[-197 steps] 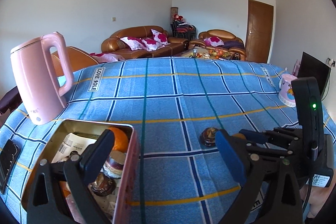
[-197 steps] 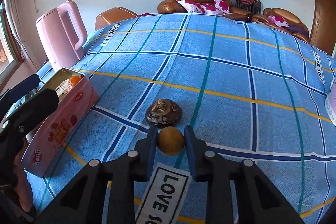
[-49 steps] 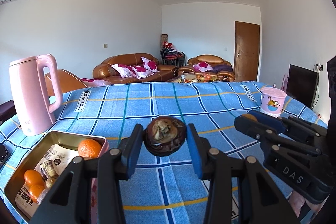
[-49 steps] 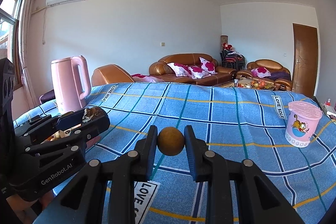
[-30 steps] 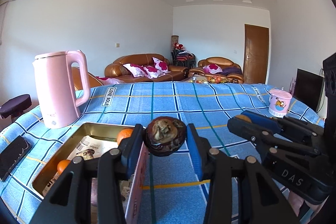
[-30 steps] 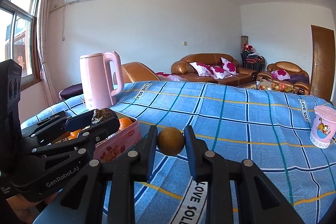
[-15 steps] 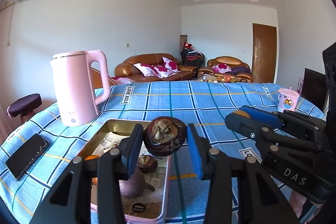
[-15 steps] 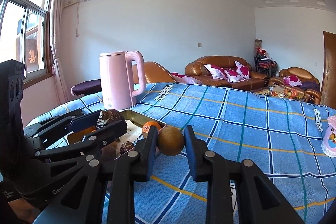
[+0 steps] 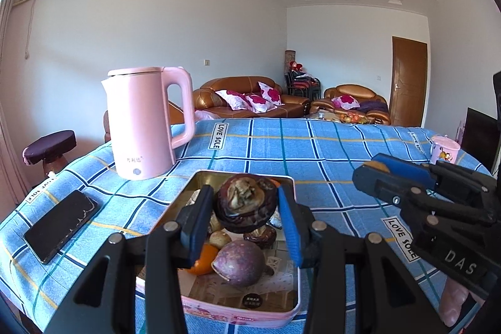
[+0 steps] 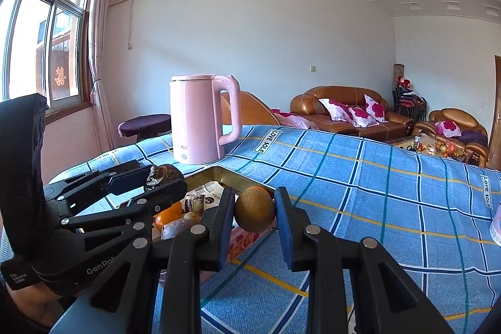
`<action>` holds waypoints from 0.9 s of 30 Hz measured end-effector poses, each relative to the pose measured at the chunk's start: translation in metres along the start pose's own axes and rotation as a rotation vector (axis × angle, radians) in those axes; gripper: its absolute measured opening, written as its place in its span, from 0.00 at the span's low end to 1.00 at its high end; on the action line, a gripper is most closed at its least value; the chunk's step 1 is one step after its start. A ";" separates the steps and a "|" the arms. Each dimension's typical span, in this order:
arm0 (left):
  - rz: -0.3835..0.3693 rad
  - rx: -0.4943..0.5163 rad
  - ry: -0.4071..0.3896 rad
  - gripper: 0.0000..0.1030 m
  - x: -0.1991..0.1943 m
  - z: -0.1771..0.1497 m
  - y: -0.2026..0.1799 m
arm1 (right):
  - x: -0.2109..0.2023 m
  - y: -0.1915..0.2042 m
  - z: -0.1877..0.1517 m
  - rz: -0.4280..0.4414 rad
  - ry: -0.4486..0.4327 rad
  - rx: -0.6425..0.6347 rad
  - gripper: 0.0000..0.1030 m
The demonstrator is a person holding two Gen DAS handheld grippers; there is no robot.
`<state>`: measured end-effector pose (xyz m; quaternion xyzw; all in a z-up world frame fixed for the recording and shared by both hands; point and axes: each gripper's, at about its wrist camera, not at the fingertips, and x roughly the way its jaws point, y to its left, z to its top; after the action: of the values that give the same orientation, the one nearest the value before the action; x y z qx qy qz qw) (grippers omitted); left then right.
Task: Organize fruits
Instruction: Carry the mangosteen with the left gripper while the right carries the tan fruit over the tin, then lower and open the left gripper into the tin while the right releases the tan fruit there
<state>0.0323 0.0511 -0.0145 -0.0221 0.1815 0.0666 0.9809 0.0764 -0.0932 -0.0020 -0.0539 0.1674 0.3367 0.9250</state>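
My left gripper is shut on a dark, wrinkled mangosteen and holds it in the air above the pink tin box. Inside the tin lie a purple passion fruit, an orange and several smaller dark fruits. My right gripper is shut on a round brown fruit and hovers over the tin's right edge. The left gripper with its mangosteen shows at the left of the right wrist view. The right gripper shows at the right of the left wrist view.
A pink electric kettle stands behind the tin on the blue checked tablecloth. A black phone lies to the left near the table edge. A pink cup stands far right. A stool stands beyond the table's left side.
Both grippers moved left across the table with their fruits still held. The tin has slid from the left of the views to right under the grippers, and the kettle has come nearer.
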 end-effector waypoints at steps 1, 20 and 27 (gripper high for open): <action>0.002 -0.001 0.000 0.42 0.000 0.000 0.002 | 0.001 0.002 0.001 0.003 0.000 -0.003 0.27; 0.078 -0.043 0.056 0.42 0.002 -0.015 0.051 | 0.018 0.044 -0.005 0.073 0.039 -0.061 0.27; 0.092 -0.049 0.084 0.42 0.007 -0.020 0.056 | 0.028 0.056 -0.012 0.093 0.068 -0.075 0.27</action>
<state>0.0245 0.1058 -0.0364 -0.0404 0.2214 0.1150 0.9675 0.0571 -0.0360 -0.0221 -0.0923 0.1884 0.3832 0.8995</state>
